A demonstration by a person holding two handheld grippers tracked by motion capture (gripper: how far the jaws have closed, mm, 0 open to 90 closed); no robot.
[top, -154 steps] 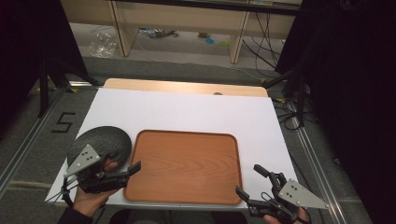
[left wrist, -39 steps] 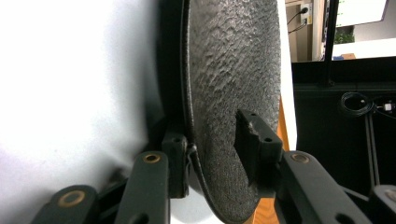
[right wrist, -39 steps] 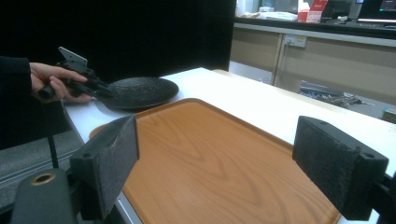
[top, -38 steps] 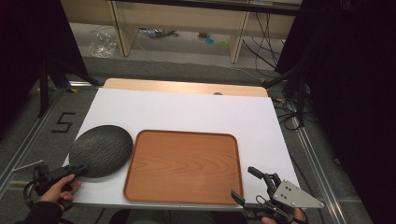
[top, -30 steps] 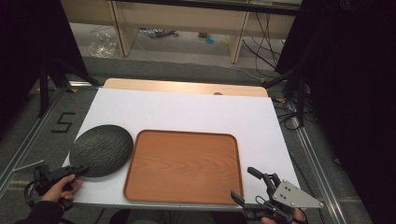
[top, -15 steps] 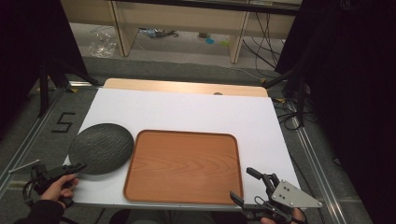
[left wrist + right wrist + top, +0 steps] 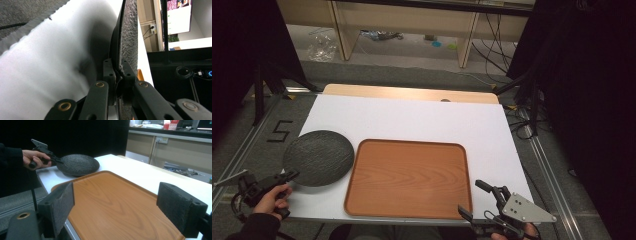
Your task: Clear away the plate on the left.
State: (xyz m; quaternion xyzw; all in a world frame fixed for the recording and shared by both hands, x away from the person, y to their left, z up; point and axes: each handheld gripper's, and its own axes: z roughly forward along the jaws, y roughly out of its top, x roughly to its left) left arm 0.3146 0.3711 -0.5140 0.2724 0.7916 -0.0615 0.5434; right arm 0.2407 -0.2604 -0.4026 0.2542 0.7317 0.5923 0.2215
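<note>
Pinching the plate (image 7: 318, 157) by its near-left rim, my left gripper (image 7: 287, 176) sits at the lower left of the high view, jaws closed tight on the edge. In the left gripper view the rim (image 7: 119, 67) runs straight up between my two pads, one on each face, so the hold is on the lip alone. The plate lies on the white table (image 7: 412, 120) at the left of the frame, its right edge just beside the tray (image 7: 409, 177) and, as far as I can tell, not over it.

My right gripper (image 7: 484, 200) hangs at the lower right, by the tray's near-right corner, jaws spread wide and holding nothing; the right gripper view looks across the bare tray through that gap.

I judge the step in hand to be moving the plate, probably onto the tray. The next move calls for a lift clear of the tray's raised lip, then a carry rightward in the frame, kept level since a rim pinch could let it droop.

The plate is round, so it has no long axis; it faces up, and my gripper points at its centre.
</note>
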